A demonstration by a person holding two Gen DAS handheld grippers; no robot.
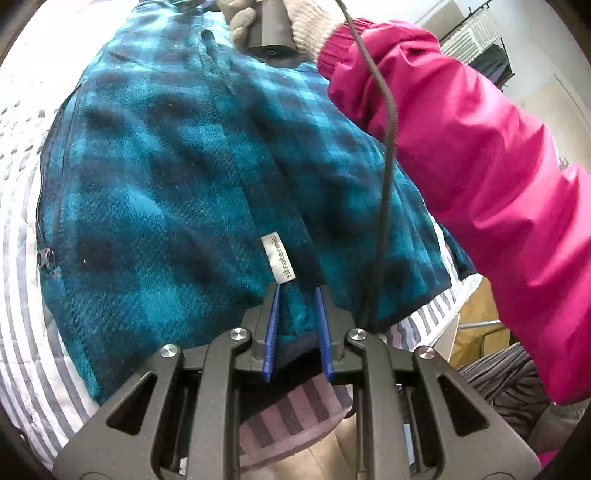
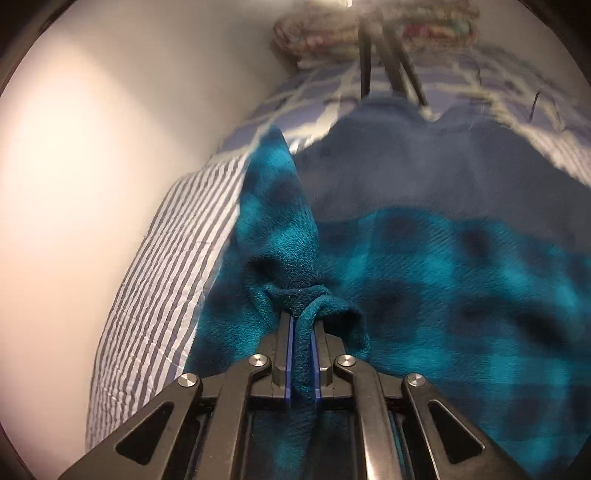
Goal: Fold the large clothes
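Sleeve (image 1: 480,166) reaches across fleece jacket (image 1: 166,166), gloved hand (image 1: 258,22) gripping handle.

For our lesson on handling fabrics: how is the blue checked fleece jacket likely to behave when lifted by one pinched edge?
The fleece jacket will probably hang floppy: it bunches into soft folds where the right tool pinches it. It seems bulky yet fairly light, given its plush pile. It likely won't slip much, as the fuzzy cloth fills the left tool.

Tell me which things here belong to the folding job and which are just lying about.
Job: plaid fleece jacket; left gripper and right gripper, both clamped on it.
Lying about: striped bedding; stack of folded laundry; drying rack.
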